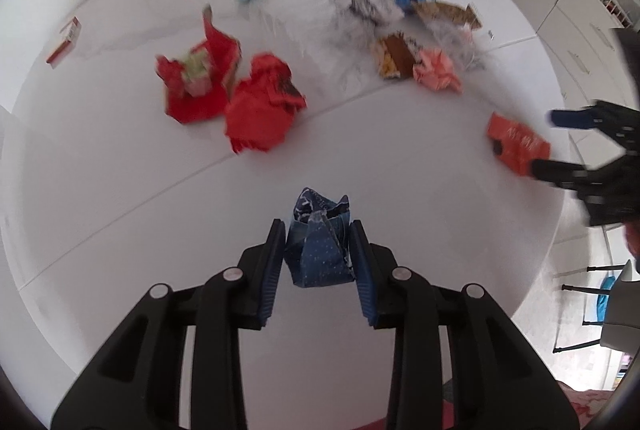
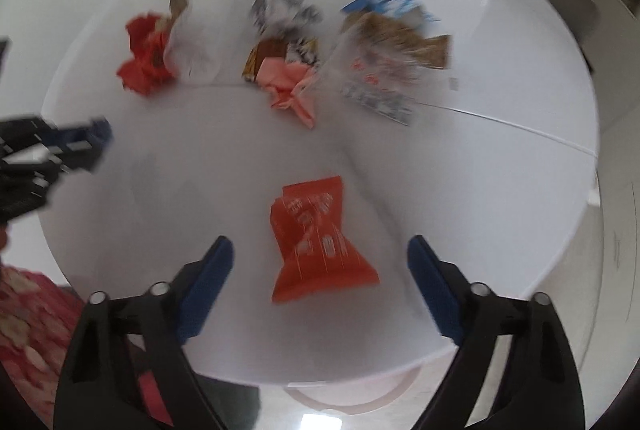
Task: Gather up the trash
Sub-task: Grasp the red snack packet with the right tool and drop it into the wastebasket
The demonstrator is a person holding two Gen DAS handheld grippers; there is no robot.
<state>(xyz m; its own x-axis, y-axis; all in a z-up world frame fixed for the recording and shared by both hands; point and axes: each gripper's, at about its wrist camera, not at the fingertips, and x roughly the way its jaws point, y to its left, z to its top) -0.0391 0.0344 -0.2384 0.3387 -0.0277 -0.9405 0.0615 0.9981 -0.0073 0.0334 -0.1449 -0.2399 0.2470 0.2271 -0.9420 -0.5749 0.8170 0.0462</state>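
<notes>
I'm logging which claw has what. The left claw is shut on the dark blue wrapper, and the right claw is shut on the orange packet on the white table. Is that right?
Not quite. The right claw is open: in the right wrist view its fingers stand wide apart on either side of the orange packet, which lies loose on the white table. The left claw is indeed shut on the dark blue wrapper.

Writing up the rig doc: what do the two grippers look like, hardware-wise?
Both match. The left gripper and right gripper have matte black plastic linkage arms with hollow cutouts, round silver pivot pins at the joints, and two flat fingers faced with ribbed blue pads. No cables or markings show. Frames are motion-blurred.
</notes>
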